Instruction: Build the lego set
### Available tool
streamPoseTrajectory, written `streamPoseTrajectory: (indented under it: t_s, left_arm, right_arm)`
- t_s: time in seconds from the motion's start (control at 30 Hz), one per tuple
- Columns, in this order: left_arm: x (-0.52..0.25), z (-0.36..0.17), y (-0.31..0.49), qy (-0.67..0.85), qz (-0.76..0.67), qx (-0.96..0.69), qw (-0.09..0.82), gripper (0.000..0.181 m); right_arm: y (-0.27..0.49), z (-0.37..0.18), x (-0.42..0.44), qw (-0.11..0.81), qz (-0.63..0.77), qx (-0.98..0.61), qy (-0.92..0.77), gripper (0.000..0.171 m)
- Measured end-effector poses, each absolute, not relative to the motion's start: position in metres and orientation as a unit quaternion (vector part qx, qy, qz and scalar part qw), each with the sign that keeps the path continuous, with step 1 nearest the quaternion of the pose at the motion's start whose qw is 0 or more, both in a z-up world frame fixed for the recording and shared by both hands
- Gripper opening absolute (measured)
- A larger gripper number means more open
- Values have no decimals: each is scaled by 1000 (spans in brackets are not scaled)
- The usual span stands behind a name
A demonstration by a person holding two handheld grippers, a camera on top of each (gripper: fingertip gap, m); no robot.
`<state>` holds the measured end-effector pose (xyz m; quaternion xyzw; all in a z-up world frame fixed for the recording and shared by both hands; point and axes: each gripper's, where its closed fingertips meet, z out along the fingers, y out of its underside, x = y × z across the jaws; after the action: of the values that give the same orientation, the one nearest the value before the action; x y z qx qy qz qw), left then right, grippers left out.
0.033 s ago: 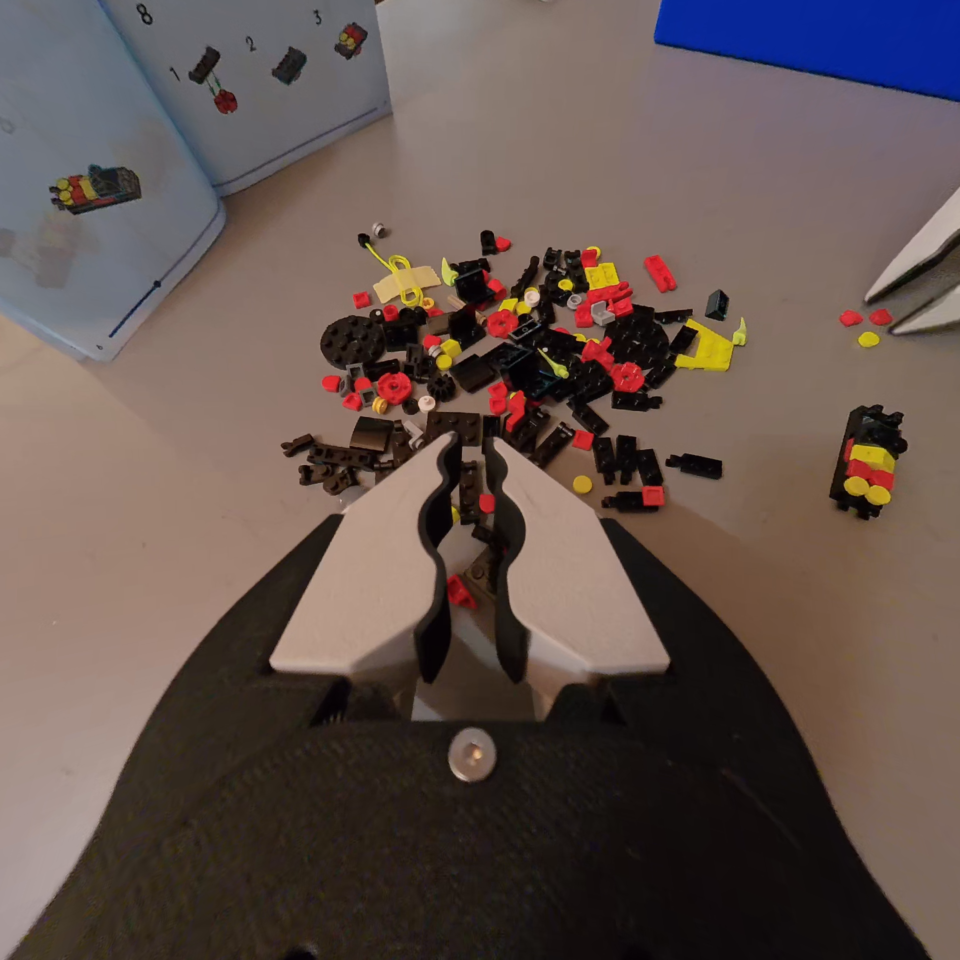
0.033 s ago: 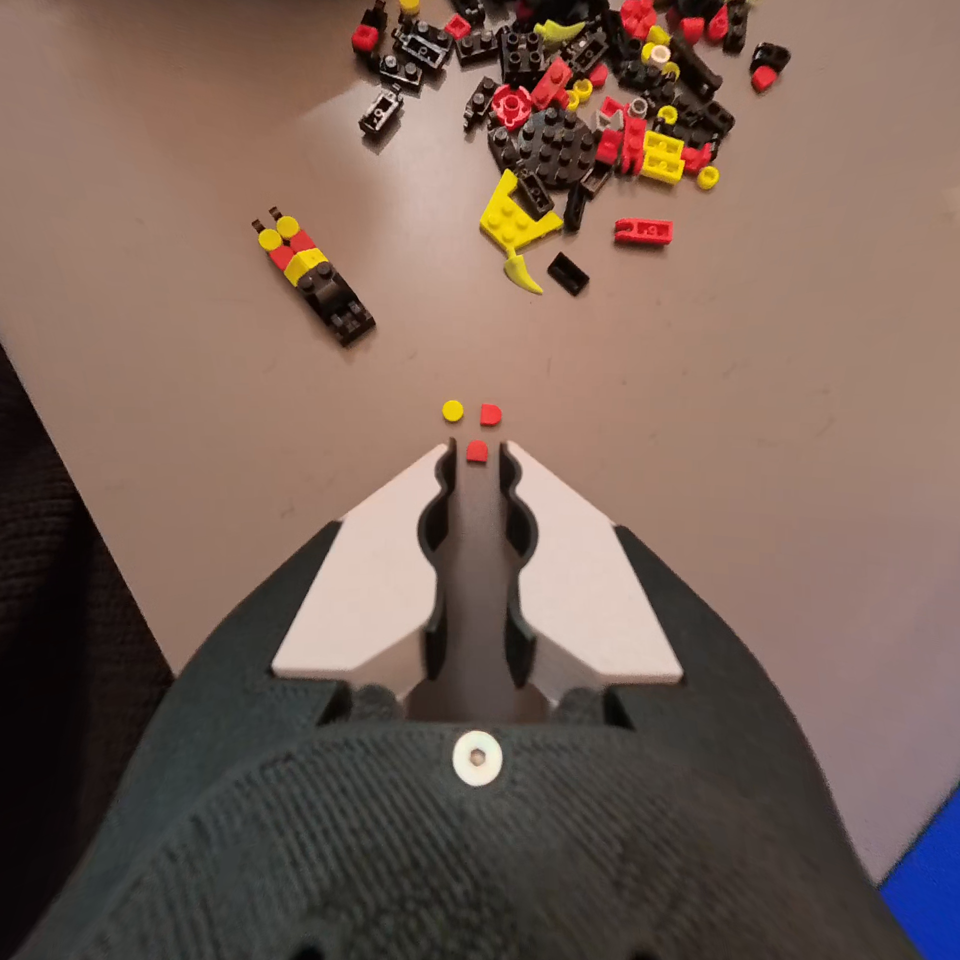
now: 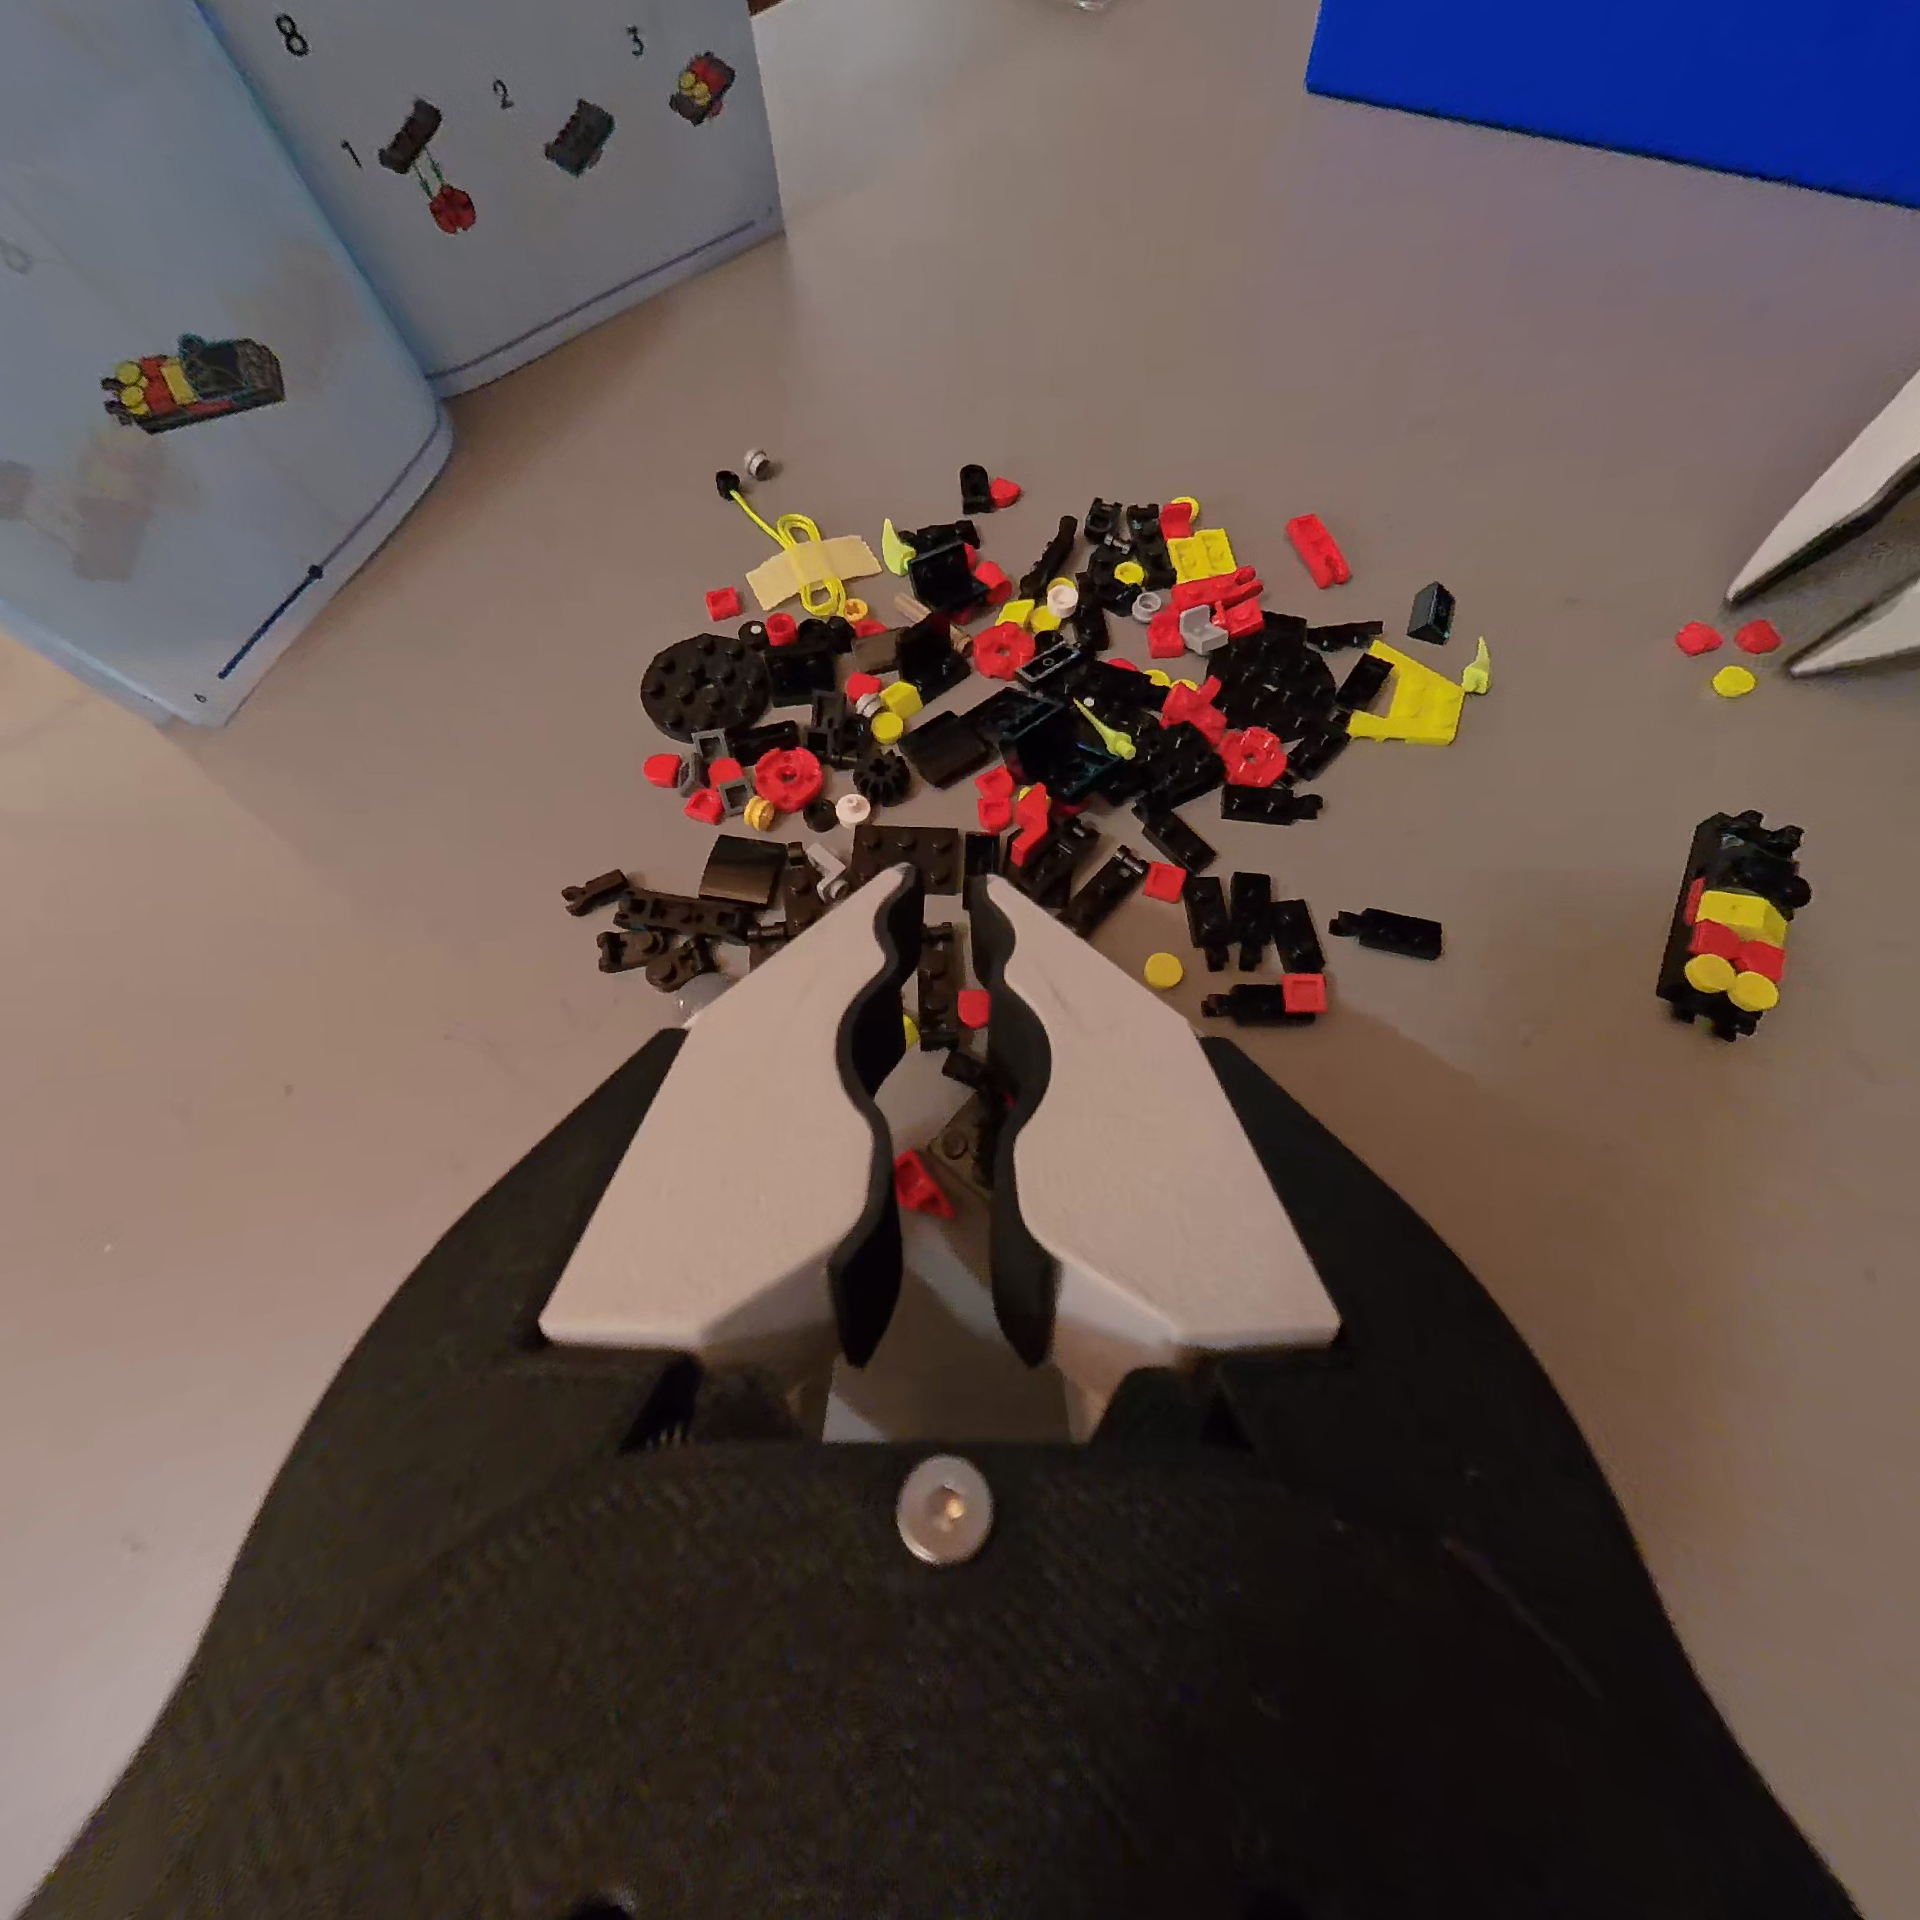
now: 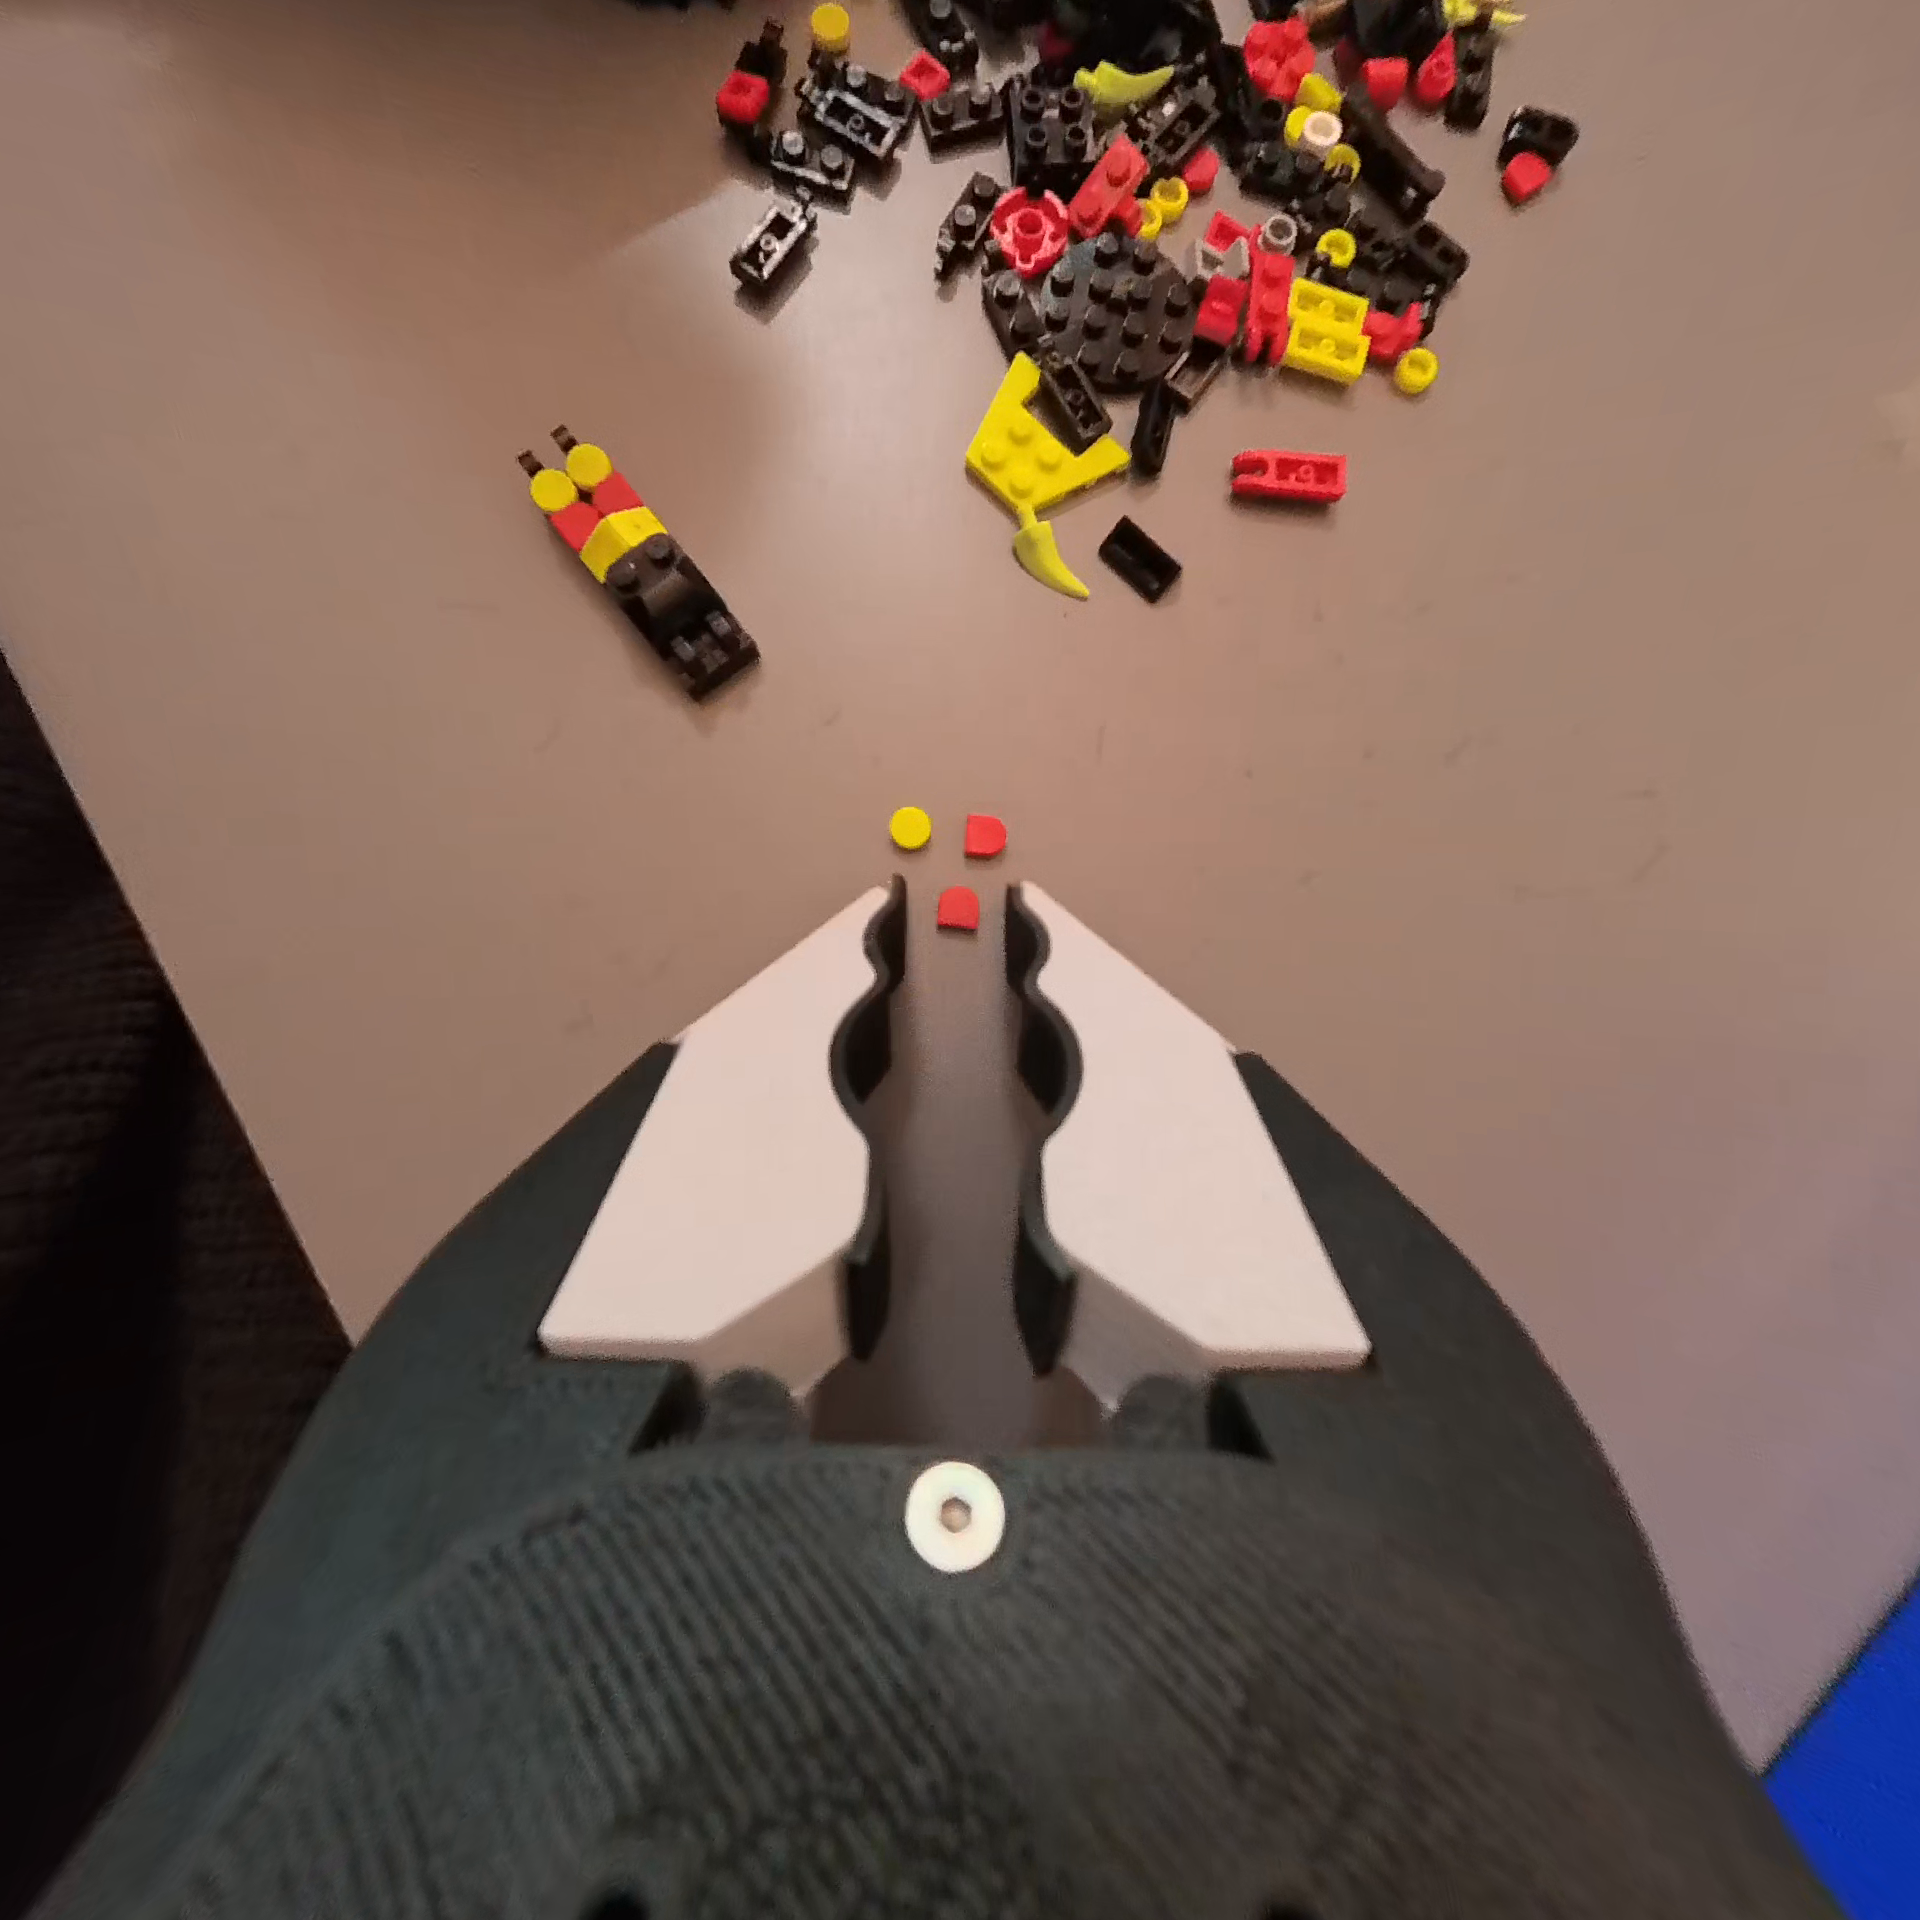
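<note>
Nothing is visibly changing, so the build is sitting paused. The instruction booklet [image 3: 260, 343] is lying open at far left. The left gripper [image 3: 943, 883] is hovering over the near edge of the loose brick pile [image 3: 1039, 727], slightly parted and gripping nothing. Further right, the part-built black, red and yellow model [image 3: 1730, 925] is resting alone on the grey tabletop [image 3: 312, 1039]. The right gripper [image 4: 956, 888] is sitting open and empty, straddling a red half-round tile [image 4: 958, 907]. A blue sheet [image 3: 1621, 83] is lying at the far edge.

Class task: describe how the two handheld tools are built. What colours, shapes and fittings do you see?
Both match: the left tool and right tool have pale grey wedge-shaped fingers with wavy black inner pads, on a textured black body with one silver screw in the middle. No cables show.
</note>
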<state>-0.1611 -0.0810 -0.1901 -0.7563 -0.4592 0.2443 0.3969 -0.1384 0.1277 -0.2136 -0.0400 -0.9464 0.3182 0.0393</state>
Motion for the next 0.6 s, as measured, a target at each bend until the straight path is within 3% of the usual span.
streamPoseTrajectory:
  t_s: [0.3,0.6]
  left_arm:
    - [-161,-178,-81,-450,259,-750,410,6]
    - [-160,-187,-76,-446,243,-759,406,5]
  right_arm:
    - [129,-185,-160,85,371,-73,-922,12]
    - [131,-203,-160,110,319,-43,-940,10]
